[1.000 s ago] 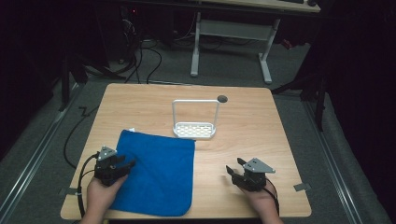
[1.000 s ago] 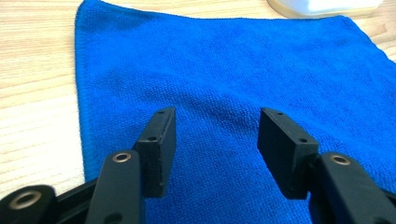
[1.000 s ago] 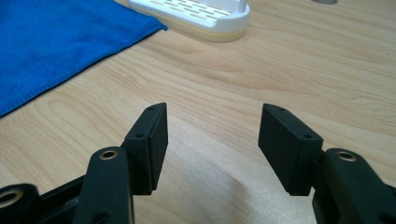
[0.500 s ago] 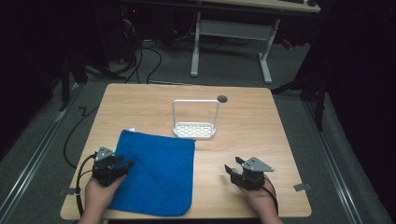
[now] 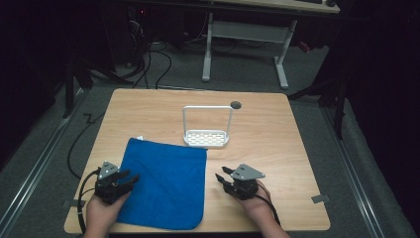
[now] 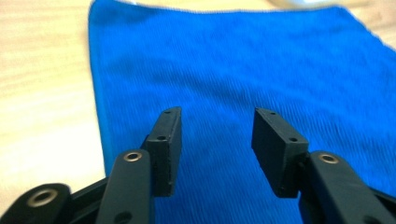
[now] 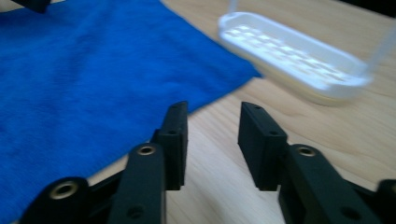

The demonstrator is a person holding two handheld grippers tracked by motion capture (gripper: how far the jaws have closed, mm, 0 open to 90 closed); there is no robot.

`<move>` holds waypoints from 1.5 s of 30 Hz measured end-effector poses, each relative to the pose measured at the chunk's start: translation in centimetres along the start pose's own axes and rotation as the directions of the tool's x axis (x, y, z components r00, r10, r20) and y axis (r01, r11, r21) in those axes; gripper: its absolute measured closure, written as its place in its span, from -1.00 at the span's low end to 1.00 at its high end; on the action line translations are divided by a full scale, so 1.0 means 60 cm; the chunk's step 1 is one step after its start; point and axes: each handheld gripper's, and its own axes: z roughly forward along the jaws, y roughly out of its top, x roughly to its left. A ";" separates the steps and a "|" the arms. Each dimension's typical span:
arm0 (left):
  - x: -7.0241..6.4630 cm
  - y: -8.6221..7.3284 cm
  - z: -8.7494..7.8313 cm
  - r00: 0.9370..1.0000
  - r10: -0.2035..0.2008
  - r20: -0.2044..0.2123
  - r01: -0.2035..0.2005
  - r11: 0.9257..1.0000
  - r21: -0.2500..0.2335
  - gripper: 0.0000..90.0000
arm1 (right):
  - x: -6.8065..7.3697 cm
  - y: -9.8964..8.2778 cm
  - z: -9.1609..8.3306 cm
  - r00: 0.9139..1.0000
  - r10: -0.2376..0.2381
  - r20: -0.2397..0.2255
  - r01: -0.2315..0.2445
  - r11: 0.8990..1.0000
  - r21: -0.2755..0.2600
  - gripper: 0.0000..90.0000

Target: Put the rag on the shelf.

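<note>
Holding my left hand-held gripper (image 6: 212,135) over the blue towel (image 6: 243,70), my right hand-held gripper (image 7: 212,135) beside it, jaws closing, nothing gripped; no writing legible, white rack (image 7: 299,56) cut off upper right.

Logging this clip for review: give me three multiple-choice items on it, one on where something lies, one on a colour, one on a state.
1. Where does the white rack stand relative to the cloth?
A. On top of the cloth
B. Beyond the cloth's far right corner, on bare wood
C. At the table's near left corner

2. What colour is the cloth?
A. Blue
B. Red
C. Grey

3. What is between the jaws of the right gripper?
A. A fold of cloth
B. The rack's handle
C. Nothing; they stand apart over the table

Key: 1 B, as the high view shows the rack on wood past the cloth's far right corner. 2 A, as all views show it blue. 3 C, as the right gripper view shows bare wood in the gap, with the cloth's edge off to one side.
</note>
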 end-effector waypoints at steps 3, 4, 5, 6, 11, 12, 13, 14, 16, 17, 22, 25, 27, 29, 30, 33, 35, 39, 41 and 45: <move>-0.005 -0.007 -0.002 1.000 0.019 -0.007 -0.019 1.000 0.021 0.26 | 0.013 0.012 0.031 0.998 -0.019 -0.056 0.021 0.999 0.049 0.63; -0.009 -0.013 -0.007 1.000 0.023 -0.011 -0.022 0.999 0.030 0.29 | 0.018 0.016 0.044 0.997 -0.020 -0.079 0.025 0.998 0.057 0.73; -0.009 -0.015 -0.009 1.000 0.019 -0.013 -0.019 0.999 0.031 0.30 | 0.021 0.019 0.053 0.996 -0.026 -0.084 0.032 0.997 0.068 0.79; -0.009 -0.017 -0.012 1.000 0.013 -0.013 -0.012 1.000 0.028 0.33 | 0.023 0.021 0.059 0.996 -0.031 -0.089 0.038 0.996 0.075 0.83; -0.017 -0.030 -0.014 0.999 0.035 -0.029 -0.033 0.998 0.061 0.43 | 0.026 0.037 0.086 0.991 -0.016 -0.133 0.030 0.994 0.105 0.93; -0.019 -0.032 -0.014 0.998 0.043 -0.034 -0.042 0.998 0.051 0.44 | 0.026 0.039 0.091 0.990 -0.015 -0.143 0.032 0.993 0.112 0.93; -0.021 -0.034 -0.015 0.998 0.054 -0.037 -0.052 0.997 0.053 0.45 | 0.027 0.039 0.095 0.989 -0.012 -0.146 0.030 0.992 0.120 0.93; -0.022 -0.034 -0.016 0.998 0.055 -0.037 -0.053 0.997 0.057 0.46 | 0.026 0.039 0.102 0.988 -0.009 -0.156 0.030 0.991 0.133 0.93; -0.023 -0.035 -0.017 0.998 0.058 -0.038 -0.056 0.997 0.058 0.46 | 0.027 0.038 0.107 0.986 -0.007 -0.164 0.031 0.989 0.143 0.93; -0.024 -0.035 -0.017 0.997 0.062 -0.039 -0.059 0.997 0.057 0.47 | 0.028 0.037 0.111 0.986 -0.008 -0.167 0.034 0.987 0.156 0.93; -0.029 -0.037 -0.019 0.997 0.076 -0.026 -0.074 0.995 0.061 0.48 | 0.032 0.034 0.111 0.988 -0.031 -0.149 0.060 0.980 0.189 0.94; -0.033 -0.037 -0.018 0.996 0.084 -0.016 -0.083 0.995 0.059 0.50 | 0.029 0.029 0.103 0.990 -0.027 -0.141 0.054 0.980 0.191 0.94; -0.043 -0.036 -0.017 0.995 0.102 0.011 -0.102 0.992 0.072 0.51 | 0.026 0.025 0.097 0.991 -0.024 -0.133 0.049 0.981 0.190 0.94; -0.049 -0.035 -0.016 0.993 0.116 0.025 -0.118 0.990 0.079 0.51 | 0.023 0.021 0.090 0.992 -0.024 -0.126 0.048 0.980 0.193 0.94; -0.053 -0.034 -0.015 0.991 0.126 0.033 -0.128 0.988 0.085 0.50 | 0.021 0.019 0.086 0.992 -0.026 -0.122 0.049 0.980 0.192 0.94; -0.065 -0.027 -0.007 0.986 0.152 0.066 -0.158 0.983 0.094 0.51 | 0.016 0.011 0.074 0.994 -0.016 -0.105 0.036 0.980 0.195 0.94; -0.069 -0.025 -0.004 0.984 0.160 0.074 -0.167 0.981 0.095 0.52 | 0.013 0.008 0.068 0.995 -0.008 -0.097 0.027 0.980 0.198 0.94; -0.083 -0.016 0.008 0.978 0.185 0.101 -0.195 0.976 0.099 0.53 | 0.004 -0.002 0.055 0.997 0.012 -0.076 0.003 0.981 0.196 0.94; -0.089 -0.012 0.014 0.974 0.194 0.117 -0.206 0.973 0.100 0.53 | -0.002 -0.008 0.046 0.998 0.020 -0.063 -0.007 0.981 0.196 0.94; -0.107 -0.004 0.027 0.962 0.222 0.157 -0.239 0.966 0.099 0.54 | -0.015 -0.019 0.030 0.998 0.047 -0.032 -0.039 0.980 0.195 0.94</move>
